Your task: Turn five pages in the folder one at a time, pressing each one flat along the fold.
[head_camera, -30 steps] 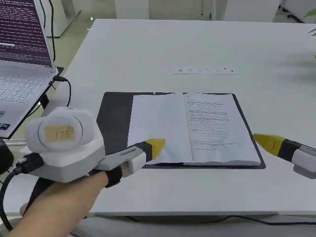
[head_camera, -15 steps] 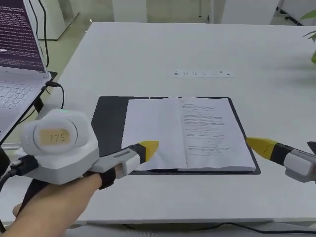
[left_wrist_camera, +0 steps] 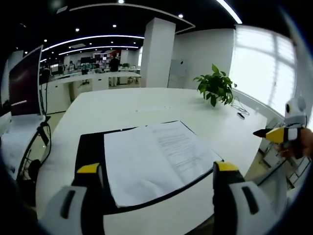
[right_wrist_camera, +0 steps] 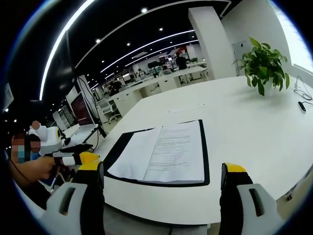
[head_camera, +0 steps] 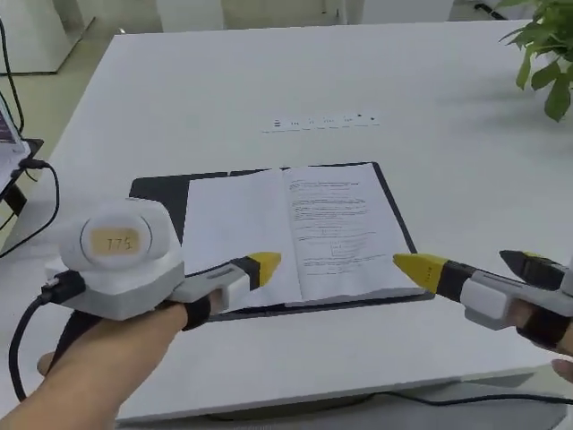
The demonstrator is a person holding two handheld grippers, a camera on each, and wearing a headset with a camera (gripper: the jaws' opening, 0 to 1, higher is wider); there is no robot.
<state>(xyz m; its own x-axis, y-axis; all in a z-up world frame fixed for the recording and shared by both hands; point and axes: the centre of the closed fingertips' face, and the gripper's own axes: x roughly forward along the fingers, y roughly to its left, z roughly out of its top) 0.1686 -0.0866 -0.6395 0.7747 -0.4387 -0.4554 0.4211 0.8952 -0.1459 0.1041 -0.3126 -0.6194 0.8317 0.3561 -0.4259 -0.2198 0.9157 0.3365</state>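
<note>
A white counter point(head_camera: 269, 72) runs across an open-plan office. Nearest the person, the left gripper point(left_wrist_camera: 156, 169) is held at the folder's near left edge, and the right gripper point(right_wrist_camera: 161, 167) sits just off its near right corner. Both sets of jaws are released and spread wide.

One black folder point(head_camera: 157, 193) lies open and flat on the counter, just ahead of both grippers. In each gripper view it sits beyond and between that gripper's jaws, which do not touch it. Two pages face up: a blank page point(head_camera: 233, 233) on the left and a printed page point(head_camera: 340, 233) on the right.

Beyond the folder lies one thin white strip point(head_camera: 322, 121). One potted plant point(head_camera: 542, 54) stands at the far right.
</note>
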